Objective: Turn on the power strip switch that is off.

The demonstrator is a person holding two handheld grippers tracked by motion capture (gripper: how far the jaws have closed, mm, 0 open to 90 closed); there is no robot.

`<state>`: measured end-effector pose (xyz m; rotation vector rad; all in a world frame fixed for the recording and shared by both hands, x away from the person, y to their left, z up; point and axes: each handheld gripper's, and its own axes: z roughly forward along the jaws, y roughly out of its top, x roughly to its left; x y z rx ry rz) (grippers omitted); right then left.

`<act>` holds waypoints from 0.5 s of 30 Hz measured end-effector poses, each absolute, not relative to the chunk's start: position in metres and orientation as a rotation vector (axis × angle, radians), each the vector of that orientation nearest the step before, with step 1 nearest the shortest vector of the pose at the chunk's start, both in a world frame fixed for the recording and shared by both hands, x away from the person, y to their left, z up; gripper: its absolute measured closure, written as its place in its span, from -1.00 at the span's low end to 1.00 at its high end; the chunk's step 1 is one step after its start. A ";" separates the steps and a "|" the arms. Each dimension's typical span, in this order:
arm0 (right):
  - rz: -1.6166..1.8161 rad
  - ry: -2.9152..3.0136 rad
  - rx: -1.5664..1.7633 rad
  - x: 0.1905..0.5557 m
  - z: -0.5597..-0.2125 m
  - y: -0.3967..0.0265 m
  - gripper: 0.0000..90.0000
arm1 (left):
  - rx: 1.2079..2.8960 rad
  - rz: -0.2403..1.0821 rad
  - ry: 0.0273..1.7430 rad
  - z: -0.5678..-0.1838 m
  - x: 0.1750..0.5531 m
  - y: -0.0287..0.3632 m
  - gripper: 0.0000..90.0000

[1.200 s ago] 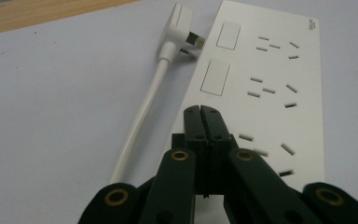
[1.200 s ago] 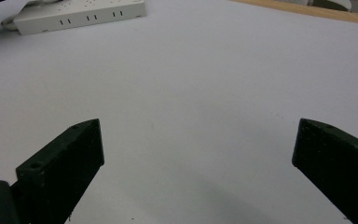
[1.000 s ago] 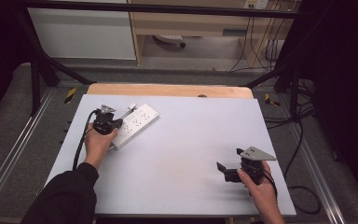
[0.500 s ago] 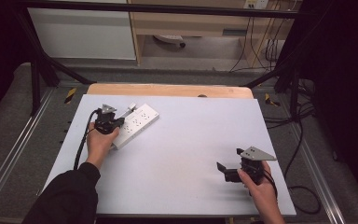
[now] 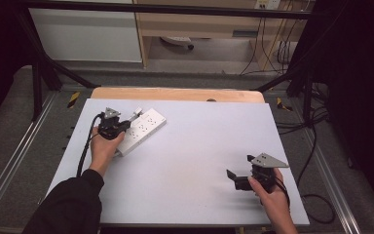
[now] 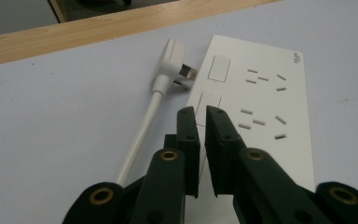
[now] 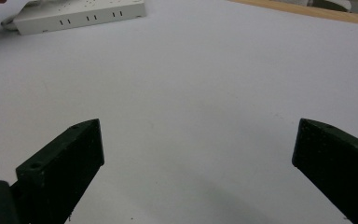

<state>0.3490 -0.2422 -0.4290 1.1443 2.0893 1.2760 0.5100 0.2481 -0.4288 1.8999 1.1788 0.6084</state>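
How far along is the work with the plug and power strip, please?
Done: nothing; the white plug lies unplugged beside the power strip. In hand: the left gripper hovers over the strip, fingers just opening slightly, nothing between. The right gripper waits open. Left: probably inserting the plug.

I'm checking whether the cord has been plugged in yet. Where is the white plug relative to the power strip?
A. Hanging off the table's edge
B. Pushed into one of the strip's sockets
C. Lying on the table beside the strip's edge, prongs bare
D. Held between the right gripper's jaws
C: in the left gripper view the white plug lies on the table beside the power strip, its prongs bare.
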 end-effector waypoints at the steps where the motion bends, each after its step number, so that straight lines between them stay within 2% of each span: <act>1: 1.276 2.090 1.145 0.349 -0.429 -0.242 -0.94 | 1.896 0.607 1.177 -0.429 0.510 0.248 0.82; 15: 1.279 2.089 1.146 0.349 -0.429 -0.242 -0.94 | 1.881 0.622 1.144 -0.428 0.511 0.247 0.51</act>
